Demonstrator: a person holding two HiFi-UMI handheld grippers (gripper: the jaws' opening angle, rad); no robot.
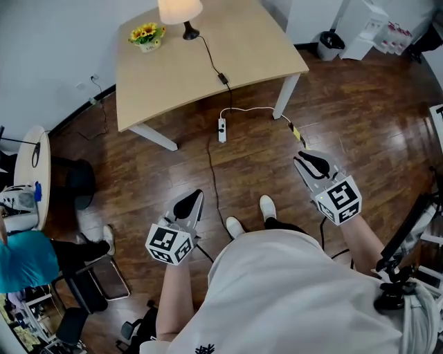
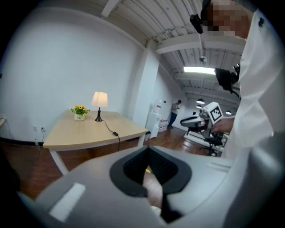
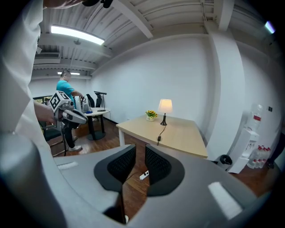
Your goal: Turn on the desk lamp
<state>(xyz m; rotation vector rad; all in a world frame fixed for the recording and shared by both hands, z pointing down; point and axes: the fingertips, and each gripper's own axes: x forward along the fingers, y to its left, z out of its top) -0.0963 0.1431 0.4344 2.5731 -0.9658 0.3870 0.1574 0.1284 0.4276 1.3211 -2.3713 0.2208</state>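
Note:
The desk lamp (image 1: 181,12), with a cream shade and a dark base, stands at the far edge of the wooden table (image 1: 242,48); its shade looks bright. Its black cord carries an inline switch (image 1: 223,78) and drops to a white power strip (image 1: 221,129) on the floor. Both grippers hang over the wooden floor, well short of the table. My left gripper (image 1: 195,199) has its tips together and holds nothing. On the right, my gripper (image 1: 306,160) shows a narrow gap with nothing in it. The lamp (image 2: 99,101) is far off in the left gripper view, and the lamp (image 3: 165,107) likewise in the right gripper view.
A pot of yellow flowers (image 1: 147,34) sits beside the lamp. A small round table (image 1: 31,166), a chair and a seated person are at the left. A black bin (image 1: 331,45) and a water dispenser (image 1: 367,28) stand at the back right. Equipment crowds the right edge.

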